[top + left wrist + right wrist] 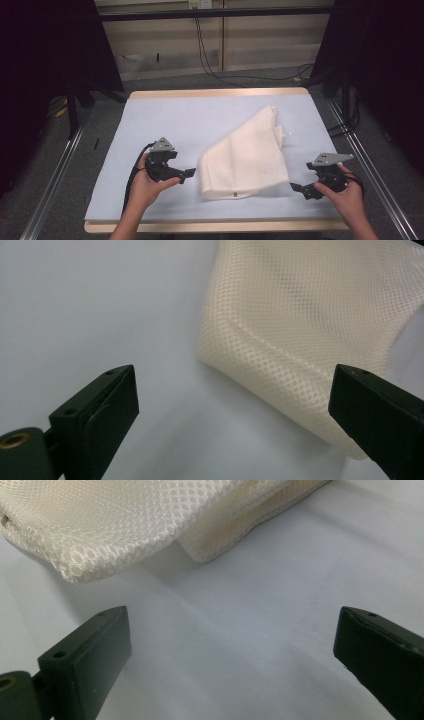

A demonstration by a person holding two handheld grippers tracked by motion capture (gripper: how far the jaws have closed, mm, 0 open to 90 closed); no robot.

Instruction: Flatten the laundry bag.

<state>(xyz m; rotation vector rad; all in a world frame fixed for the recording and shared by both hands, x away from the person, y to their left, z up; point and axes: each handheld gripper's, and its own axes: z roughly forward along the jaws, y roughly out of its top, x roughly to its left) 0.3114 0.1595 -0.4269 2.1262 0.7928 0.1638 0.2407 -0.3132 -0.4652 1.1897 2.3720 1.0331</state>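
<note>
A cream mesh cloth, folded, lies on the pale blue cover of the table. Its broad end is near the table's near edge; it tapers toward the far right corner. The left gripper sits just beside the cloth's near left corner, jaws spread wide with nothing between them. In the left gripper view the cloth lies ahead, toward the right-hand jaw, not touched. The right gripper sits just beside the cloth's near right corner, jaws likewise spread and empty. In the right gripper view the folded edge lies ahead of the jaws, with bare cover between. Black cables trail on the floor beyond the table's far edge.
</note>
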